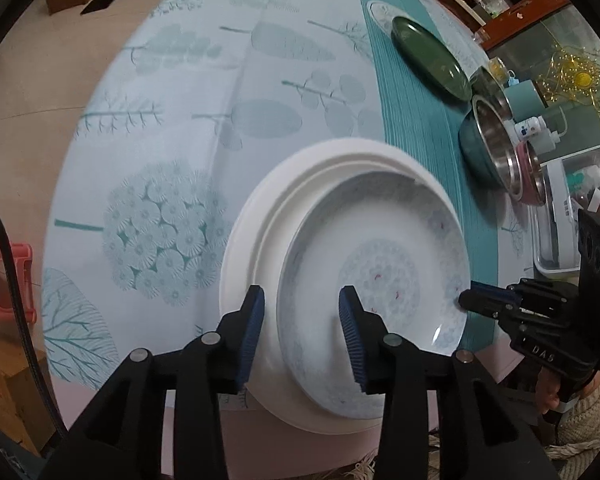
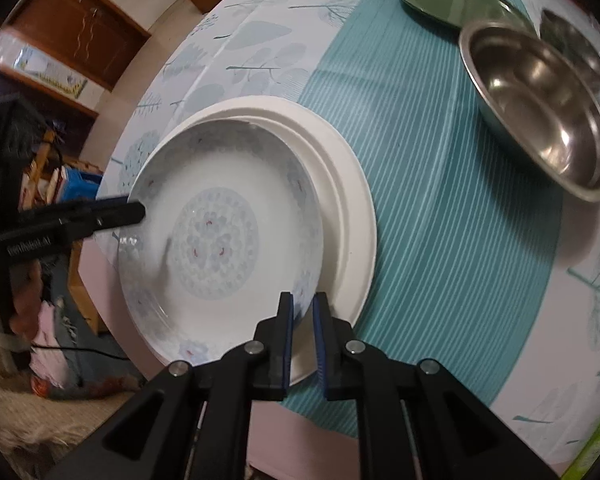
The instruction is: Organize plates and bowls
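Note:
A patterned white deep plate lies inside a larger plain white plate at the table's near edge. My left gripper is open, its jaws straddling the patterned plate's left rim; it also shows in the right wrist view. My right gripper is shut on the patterned plate's right rim; it also shows in the left wrist view. A dark green plate and a steel bowl sit farther back on the teal runner.
The round table has a leaf-print cloth with a teal striped runner. A small patterned dish lies beyond the green plate. A clear plastic box stands at the right. A pink stool stands on the floor at the left.

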`<state>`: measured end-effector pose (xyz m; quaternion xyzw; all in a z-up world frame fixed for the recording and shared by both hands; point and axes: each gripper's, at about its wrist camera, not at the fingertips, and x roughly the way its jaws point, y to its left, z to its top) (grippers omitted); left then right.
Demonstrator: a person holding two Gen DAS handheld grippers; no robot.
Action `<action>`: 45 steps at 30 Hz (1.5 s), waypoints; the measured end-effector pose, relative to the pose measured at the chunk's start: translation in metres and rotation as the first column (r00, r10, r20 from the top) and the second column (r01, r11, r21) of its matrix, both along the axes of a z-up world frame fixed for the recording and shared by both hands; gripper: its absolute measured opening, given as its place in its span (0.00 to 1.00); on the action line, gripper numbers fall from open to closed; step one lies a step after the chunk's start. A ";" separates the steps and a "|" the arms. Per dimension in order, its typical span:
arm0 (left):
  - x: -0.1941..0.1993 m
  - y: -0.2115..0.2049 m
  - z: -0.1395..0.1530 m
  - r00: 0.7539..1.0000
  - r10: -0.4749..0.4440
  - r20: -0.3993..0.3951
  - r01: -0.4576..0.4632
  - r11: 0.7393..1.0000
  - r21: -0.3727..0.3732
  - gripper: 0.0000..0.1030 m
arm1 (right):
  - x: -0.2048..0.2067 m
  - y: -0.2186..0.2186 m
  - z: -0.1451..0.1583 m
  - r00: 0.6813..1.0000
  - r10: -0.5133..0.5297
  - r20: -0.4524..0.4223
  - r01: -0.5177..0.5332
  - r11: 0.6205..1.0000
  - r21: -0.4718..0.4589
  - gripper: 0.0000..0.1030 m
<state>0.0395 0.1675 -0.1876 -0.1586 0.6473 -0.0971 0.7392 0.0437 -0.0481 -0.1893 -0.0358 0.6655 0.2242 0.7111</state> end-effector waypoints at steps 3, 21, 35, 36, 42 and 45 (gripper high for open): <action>0.001 0.005 0.008 0.999 0.022 0.023 -0.023 1.000 0.003 0.52 | -0.001 -0.001 0.003 1.000 0.005 0.009 -0.005 1.000 0.000 0.11; 0.053 0.003 0.073 0.987 -0.052 0.150 0.050 0.999 0.018 0.52 | 0.035 -0.039 0.043 0.991 -0.128 0.048 0.124 0.990 0.070 0.11; 0.189 -0.059 0.132 0.918 -0.318 0.237 0.265 0.936 0.231 0.63 | 0.146 -0.118 0.113 0.890 -0.426 0.165 0.407 0.903 0.138 0.29; 0.200 -0.064 0.132 0.913 -0.331 0.237 0.277 0.932 0.234 0.63 | 0.153 -0.124 0.115 0.879 -0.447 0.166 0.427 0.893 0.145 0.29; 0.258 -0.103 0.120 0.879 -0.412 0.240 0.355 0.902 0.247 0.63 | 0.197 -0.150 0.105 0.820 -0.562 0.105 0.533 0.818 0.216 0.29; 0.286 -0.118 0.102 0.884 -0.413 0.218 0.374 0.906 0.199 0.63 | 0.210 -0.157 0.089 0.800 -0.597 0.063 0.572 0.790 0.223 0.29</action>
